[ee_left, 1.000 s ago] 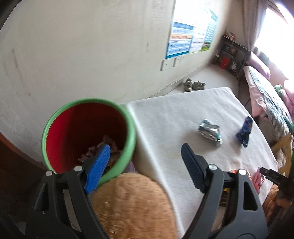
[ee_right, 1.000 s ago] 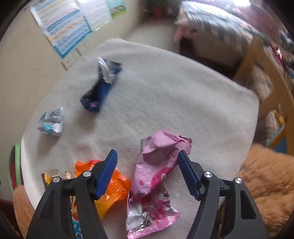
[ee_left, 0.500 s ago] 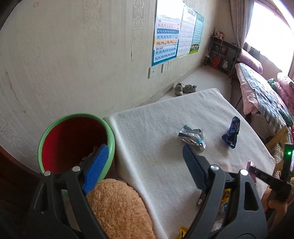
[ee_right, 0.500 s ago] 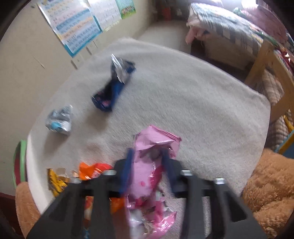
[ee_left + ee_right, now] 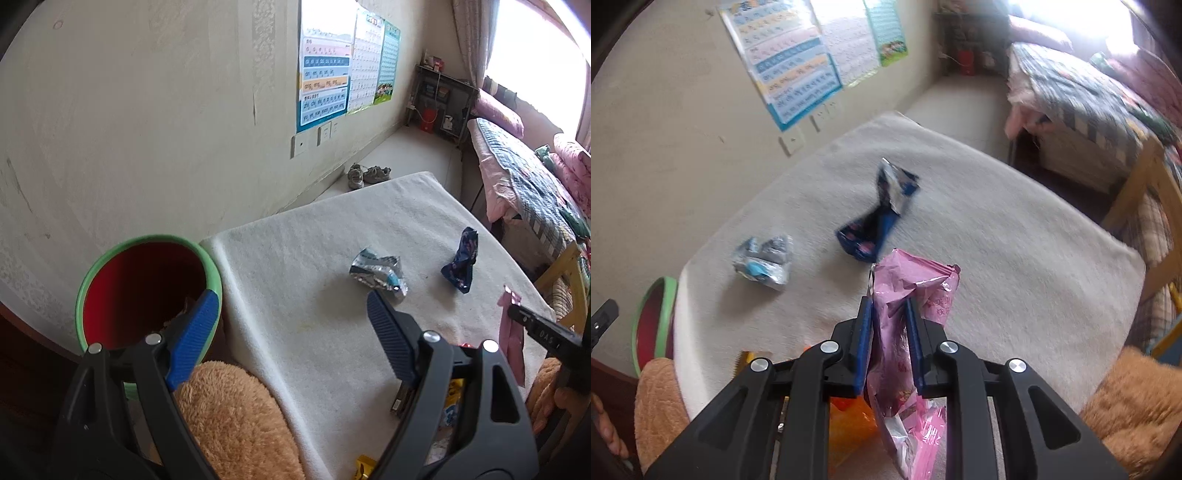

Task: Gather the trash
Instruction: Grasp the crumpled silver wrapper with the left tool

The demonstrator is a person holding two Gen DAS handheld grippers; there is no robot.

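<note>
My right gripper (image 5: 888, 310) is closing tight on a pink wrapper (image 5: 912, 280), pinched between its blue pads and lifted off the white cloth-covered table (image 5: 1015, 258). In the left wrist view the same pink wrapper (image 5: 511, 332) hangs at the right edge. A crumpled silver wrapper (image 5: 378, 275) and a dark blue wrapper (image 5: 461, 262) lie further out on the cloth. My left gripper (image 5: 291, 299) is open with nothing between its fingers, near the table's left edge. Left of it stands a green bin (image 5: 147, 243) with a red inside and some trash in the bottom.
An orange wrapper (image 5: 849, 421) and yellow packets (image 5: 452, 395) lie at the table's near edge under the grippers. Tan plush cushions (image 5: 229, 417) sit below the edge. A wall with posters runs along the left, shoes (image 5: 367, 174) lie on the floor, a bed (image 5: 524, 173) stands at right.
My right gripper closed on the pink wrapper and raised it off the cloth. The left gripper drew back and up from the bin, so more table shows.
</note>
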